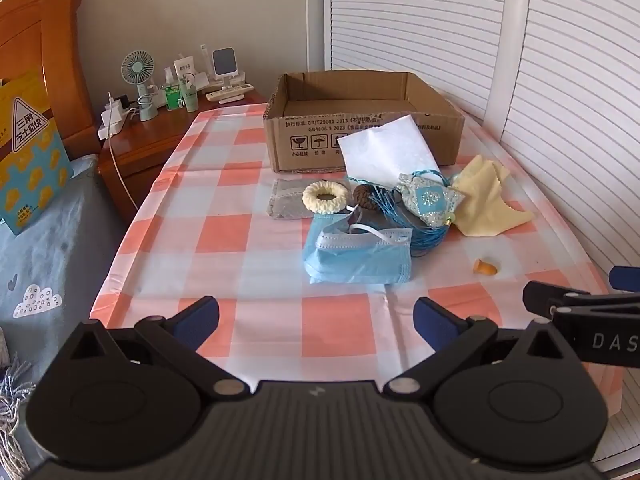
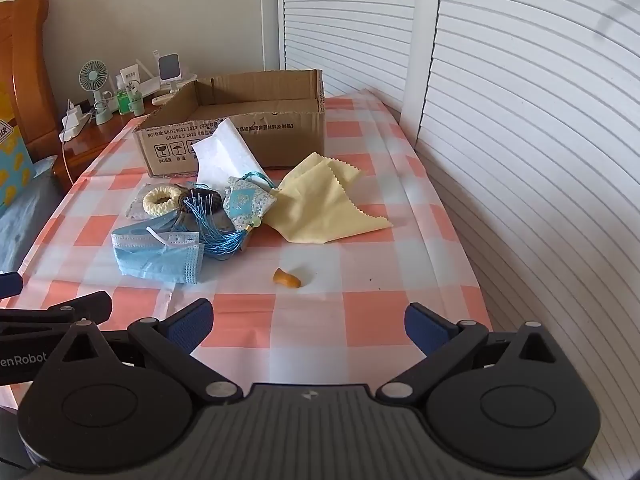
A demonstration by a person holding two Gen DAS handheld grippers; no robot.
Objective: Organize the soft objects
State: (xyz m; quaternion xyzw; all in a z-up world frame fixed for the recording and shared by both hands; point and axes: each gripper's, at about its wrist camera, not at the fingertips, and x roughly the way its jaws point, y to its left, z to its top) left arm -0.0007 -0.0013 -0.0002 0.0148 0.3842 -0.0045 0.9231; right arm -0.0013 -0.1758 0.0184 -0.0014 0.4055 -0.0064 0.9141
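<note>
Nothing is looking sorted yet; the cardboard box [image 1: 362, 136] is sitting at twelve o'clock on the checked tablecloth [image 1: 224, 240], and what shows of its inside is looking bare. Every soft thing is lying outside it, clustered just in front: the blue face mask [image 1: 358, 256] nearest, the cream knitted ring [image 1: 325, 197] at its eleven o'clock on a grey packet [image 1: 286, 200], the blue sachet [image 1: 430, 200] with its tassel cords at one o'clock, the white cloth [image 1: 386, 152] leaning against the box wall, the yellow cloth [image 2: 324, 204] at two o'clock; the small orange piece [image 2: 287, 278] is lying apart, nearest the right gripper [image 2: 308, 326]. The left gripper [image 1: 316, 326] and the right one are both hovering over the near edge, jaws spread wide and grasping nothing; so, by my reading, the whole job is remaining.
</note>
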